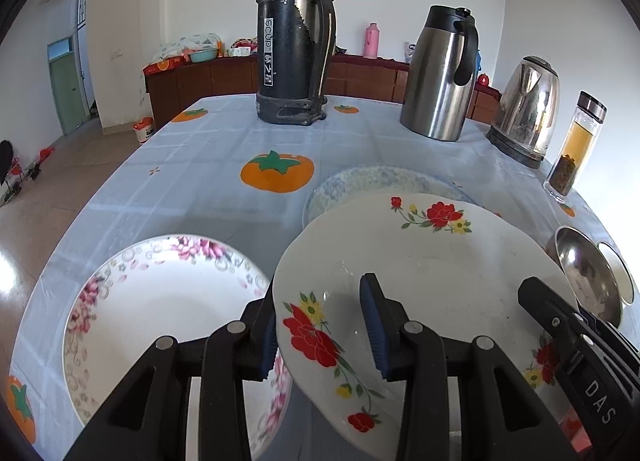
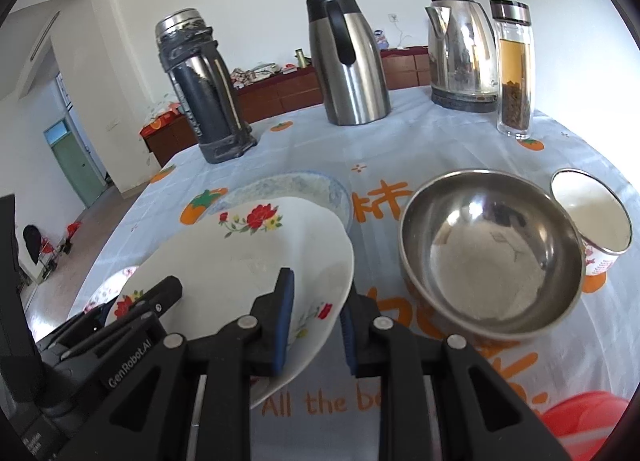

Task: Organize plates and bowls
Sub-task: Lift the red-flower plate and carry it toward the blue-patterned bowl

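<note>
A white plate with red flowers (image 1: 420, 253) (image 2: 240, 257) hangs tilted above the tablecloth, held by both grippers. My left gripper (image 1: 320, 337) is shut on its left rim, and my right gripper (image 2: 316, 331) is shut on its right rim. Each gripper also shows in the other's view: the right gripper (image 1: 580, 341) and the left gripper (image 2: 140, 309). A pink-flowered plate (image 1: 160, 301) (image 2: 116, 281) lies on the table to the left. Behind the held plate lies a blue-patterned plate (image 1: 380, 181) (image 2: 296, 185). A steel bowl (image 2: 492, 253) (image 1: 588, 273) sits to the right.
A white enamel cup (image 2: 592, 217) stands beside the steel bowl. Along the far side stand a black thermos (image 1: 294, 53), a steel jug (image 1: 440, 77), a kettle (image 1: 526, 109) and a glass tea bottle (image 1: 576, 145). Something red (image 2: 580, 421) lies near right. The table edge drops off at left.
</note>
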{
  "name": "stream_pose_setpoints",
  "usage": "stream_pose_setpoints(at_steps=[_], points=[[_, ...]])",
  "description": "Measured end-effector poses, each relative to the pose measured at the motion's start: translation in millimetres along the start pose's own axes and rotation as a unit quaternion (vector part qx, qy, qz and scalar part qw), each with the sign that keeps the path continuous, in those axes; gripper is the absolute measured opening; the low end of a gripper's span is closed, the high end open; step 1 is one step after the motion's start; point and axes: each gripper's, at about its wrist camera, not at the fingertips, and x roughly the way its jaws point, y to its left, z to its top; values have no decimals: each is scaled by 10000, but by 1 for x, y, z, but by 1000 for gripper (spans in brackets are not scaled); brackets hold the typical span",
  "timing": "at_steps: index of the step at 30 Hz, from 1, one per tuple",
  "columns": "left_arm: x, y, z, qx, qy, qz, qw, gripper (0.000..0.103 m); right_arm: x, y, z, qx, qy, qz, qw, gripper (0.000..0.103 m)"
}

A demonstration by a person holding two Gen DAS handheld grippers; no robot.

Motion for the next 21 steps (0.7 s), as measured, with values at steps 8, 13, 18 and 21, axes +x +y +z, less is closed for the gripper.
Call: stream_pose_setpoints(at_steps=[8,13,18,21], points=[[14,1,13,-102,24,11,9999,40,19,0,10,99,102,-39,9999,22],[22,-1,17,-112,35,49,9999,40,29,1,17,98,115,-134,9998,22],[28,1,21,-165,28,54,9998,40,37,3,20,50,150,-152,9998,22],[32,0,25,-164,44,59,9998,40,41,3,22,22,209,-143,9997,24]])
